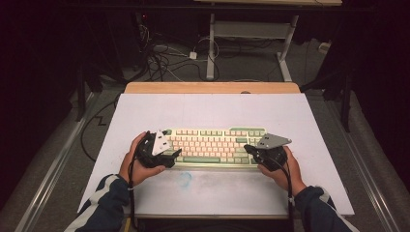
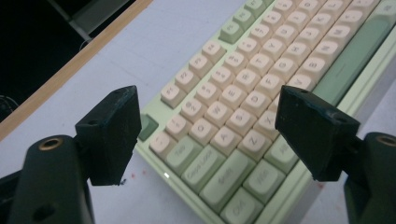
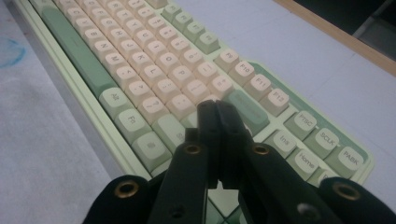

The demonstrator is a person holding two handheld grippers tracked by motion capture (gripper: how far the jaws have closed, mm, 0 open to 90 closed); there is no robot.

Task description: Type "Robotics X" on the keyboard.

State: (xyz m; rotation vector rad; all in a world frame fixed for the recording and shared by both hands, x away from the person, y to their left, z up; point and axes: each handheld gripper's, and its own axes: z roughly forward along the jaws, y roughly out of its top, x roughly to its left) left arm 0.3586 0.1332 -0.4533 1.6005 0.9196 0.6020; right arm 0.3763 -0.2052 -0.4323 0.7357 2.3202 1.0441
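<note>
— Looking down from the high view, I see the keyboard (image 1: pixel 215 146) lying flat on the white bench (image 1: pixel 212 111), near the person's edge and roughly centred, its long side running across. The left claw (image 1: pixel 170 155) sits at the keyboard's left end, the right claw (image 1: pixel 250 150) at its right end, each held in a hand.

— What are the jaws doing on the left?

— On the left claw (image 2: pixel 205 135) they stand wide apart with nothing between them. In the left gripper view they hang over the left-hand block of keys, the cream letter keys and green modifier keys showing in the gap.

— And on the right?

— The right claw (image 3: pixel 218 108) has its jaws pressed together, nothing between them. In the right gripper view the tips sit over the green keys at the right end of the letter rows, beside the navigation cluster. Whether the tips actually touch a key I can't tell; they seem very close.

— Anything else on the bench?

— A faint blue smudge (image 1: pixel 185 179) on the surface, just in front of the keyboard.
</note>
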